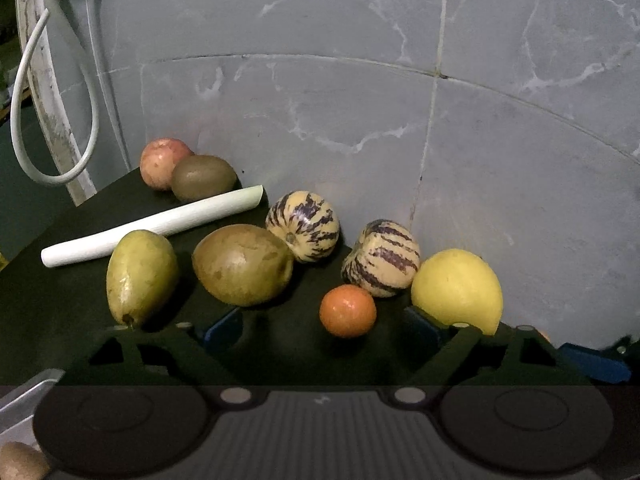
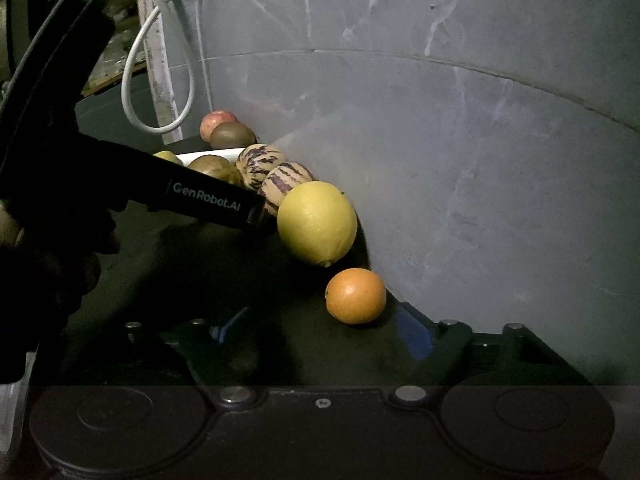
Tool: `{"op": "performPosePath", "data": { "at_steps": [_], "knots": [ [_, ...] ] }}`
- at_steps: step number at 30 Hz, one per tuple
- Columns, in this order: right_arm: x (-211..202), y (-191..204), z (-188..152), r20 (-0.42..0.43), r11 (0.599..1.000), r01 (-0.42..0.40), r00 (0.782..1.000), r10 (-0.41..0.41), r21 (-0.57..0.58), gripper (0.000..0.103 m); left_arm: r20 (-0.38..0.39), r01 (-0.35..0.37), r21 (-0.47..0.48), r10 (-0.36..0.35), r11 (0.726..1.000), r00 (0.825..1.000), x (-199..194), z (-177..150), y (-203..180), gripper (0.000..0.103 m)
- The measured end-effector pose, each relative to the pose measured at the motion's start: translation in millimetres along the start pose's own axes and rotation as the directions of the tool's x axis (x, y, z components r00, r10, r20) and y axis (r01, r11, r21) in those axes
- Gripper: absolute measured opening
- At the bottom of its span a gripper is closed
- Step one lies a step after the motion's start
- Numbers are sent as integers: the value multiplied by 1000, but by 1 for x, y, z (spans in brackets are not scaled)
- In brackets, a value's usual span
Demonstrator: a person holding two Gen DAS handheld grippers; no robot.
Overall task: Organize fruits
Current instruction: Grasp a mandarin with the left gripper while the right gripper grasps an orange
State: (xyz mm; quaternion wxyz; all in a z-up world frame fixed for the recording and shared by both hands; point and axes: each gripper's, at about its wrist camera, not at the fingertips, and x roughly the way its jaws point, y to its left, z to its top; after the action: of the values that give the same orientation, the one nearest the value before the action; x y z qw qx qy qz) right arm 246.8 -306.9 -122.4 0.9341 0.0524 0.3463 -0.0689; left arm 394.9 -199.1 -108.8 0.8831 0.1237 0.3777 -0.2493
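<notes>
Fruits lie on a dark tabletop (image 1: 48,304) against a grey tiled wall. In the left wrist view there are an orange (image 1: 347,311), a yellow lemon (image 1: 458,290), two striped pepino melons (image 1: 303,225) (image 1: 381,257), a brown-green mango (image 1: 242,265), a green pear (image 1: 141,277), a kiwi (image 1: 203,177) and a reddish apple (image 1: 162,162). My left gripper (image 1: 320,332) is open and empty, just short of the orange. In the right wrist view my right gripper (image 2: 320,332) is open and empty, with the orange (image 2: 355,295) between its blue pads and the lemon (image 2: 317,222) behind it.
A white leek stalk (image 1: 160,224) lies across the table behind the pear. A white cable (image 1: 52,92) hangs in a loop at the left by a white post. The left gripper's black body (image 2: 160,188) crosses the right wrist view at the left. The wall (image 1: 480,160) stands right behind the fruits.
</notes>
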Motion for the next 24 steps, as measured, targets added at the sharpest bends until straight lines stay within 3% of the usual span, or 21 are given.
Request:
{"op": "performPosePath", "data": {
  "at_steps": [8,10,18,24],
  "knots": [
    [6,-1,3,3,999,25,1000,-25,28,61,-1,30,-8,-30,1000,1000,6,0,1,71],
    [8,-4,4,-3,999,31,1000,-31,38,59,-3,39,-9,-39,999,999,9,-1,1,61],
    [13,-7,6,-16,996,53,999,-52,71,41,-10,84,-56,-85,995,996,17,-1,6,37],
    [12,-6,2,-16,997,52,999,-51,56,36,-20,78,-83,-80,993,997,11,-6,6,36]
  ]
}}
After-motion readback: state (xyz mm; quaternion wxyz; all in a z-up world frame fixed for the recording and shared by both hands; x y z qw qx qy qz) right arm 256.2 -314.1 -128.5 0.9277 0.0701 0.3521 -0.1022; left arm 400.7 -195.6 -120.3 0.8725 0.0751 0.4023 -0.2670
